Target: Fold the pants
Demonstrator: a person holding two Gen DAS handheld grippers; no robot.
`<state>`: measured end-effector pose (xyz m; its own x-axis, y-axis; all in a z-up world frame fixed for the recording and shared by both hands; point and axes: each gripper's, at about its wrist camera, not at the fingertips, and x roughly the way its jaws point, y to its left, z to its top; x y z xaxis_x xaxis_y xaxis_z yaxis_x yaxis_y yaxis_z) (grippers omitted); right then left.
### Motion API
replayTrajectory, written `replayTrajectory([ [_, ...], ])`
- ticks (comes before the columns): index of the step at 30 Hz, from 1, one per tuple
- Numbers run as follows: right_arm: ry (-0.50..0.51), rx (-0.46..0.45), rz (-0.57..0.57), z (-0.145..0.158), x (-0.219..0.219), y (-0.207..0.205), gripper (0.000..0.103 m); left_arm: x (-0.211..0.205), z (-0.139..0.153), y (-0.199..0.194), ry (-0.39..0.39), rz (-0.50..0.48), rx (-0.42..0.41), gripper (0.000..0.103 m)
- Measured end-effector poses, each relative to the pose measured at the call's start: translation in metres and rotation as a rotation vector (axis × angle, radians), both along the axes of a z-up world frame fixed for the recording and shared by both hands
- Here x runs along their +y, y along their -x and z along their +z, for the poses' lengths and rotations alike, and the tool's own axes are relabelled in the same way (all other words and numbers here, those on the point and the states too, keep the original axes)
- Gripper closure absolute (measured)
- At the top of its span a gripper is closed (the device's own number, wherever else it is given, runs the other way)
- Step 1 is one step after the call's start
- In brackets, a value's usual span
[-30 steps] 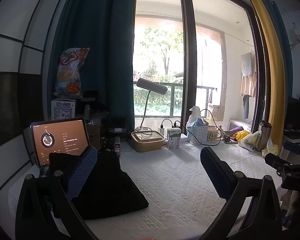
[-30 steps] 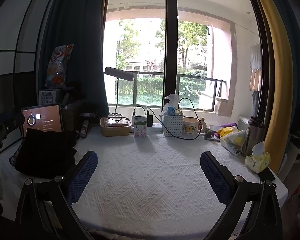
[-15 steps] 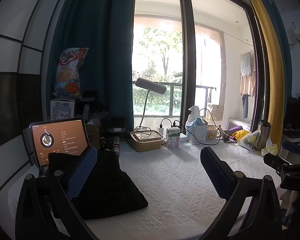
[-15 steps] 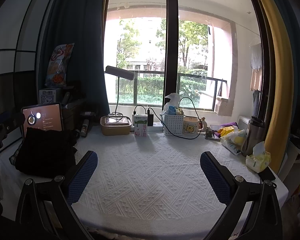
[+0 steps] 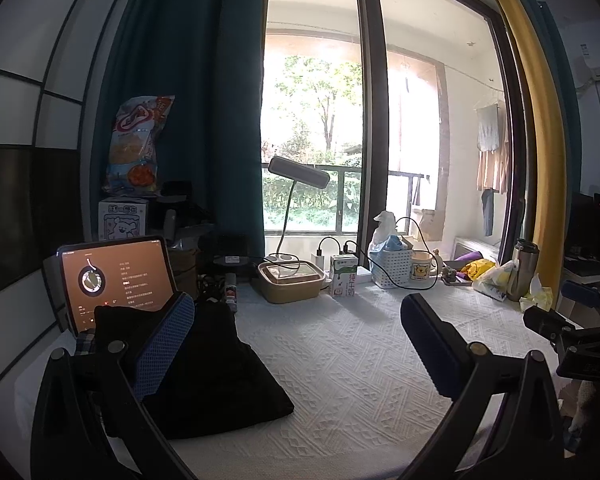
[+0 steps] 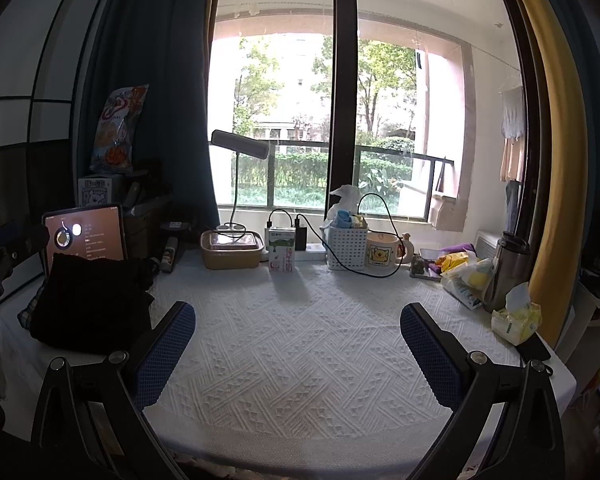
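On the left side of the desk (image 6: 300,344), over its white textured cover, the black pants (image 5: 212,368) lie as a folded stack, well clear of both of my tools. My left hand-held gripper (image 5: 296,344) hangs above the near edge with its jaws spread wide and nothing between them; its blue-padded left finger sits in front of the pants in that camera, but I cannot tell whether it touches the cloth. My right hand-held gripper (image 6: 298,352) is equally wide open and empty, hovering over the bare middle of the cover, and the pants (image 6: 90,300) show far off to its left.

Just behind the stack a tablet (image 5: 116,280) stands propped with its orange-brown screen lit, and a bit of checked fabric (image 5: 85,342) peeks out from under the stack's left edge. Along the window side stand a desk lamp (image 6: 240,184), a tan lidded container (image 6: 231,254), a small milk carton (image 6: 282,254), a white basket (image 6: 346,248) with a black cable looped over it, and a mug with a bear on it (image 6: 382,254). Farther right are a steel flask (image 6: 508,272) and a yellow tissue pack (image 6: 516,318). A snack bag (image 5: 138,148) rests on boxes by the dark blue curtain (image 5: 188,100).
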<state>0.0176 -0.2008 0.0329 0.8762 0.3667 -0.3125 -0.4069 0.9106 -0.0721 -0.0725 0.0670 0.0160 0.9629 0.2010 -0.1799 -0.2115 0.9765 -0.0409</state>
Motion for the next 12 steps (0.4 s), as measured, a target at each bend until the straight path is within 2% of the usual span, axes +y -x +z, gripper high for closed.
replayTrajectory([
  [12,0.004,0.001,0.003,-0.0021,-0.0016,-0.0005,0.0,-0.0015,-0.0006,0.0011,-0.005,-0.013,-0.006,0.001],
])
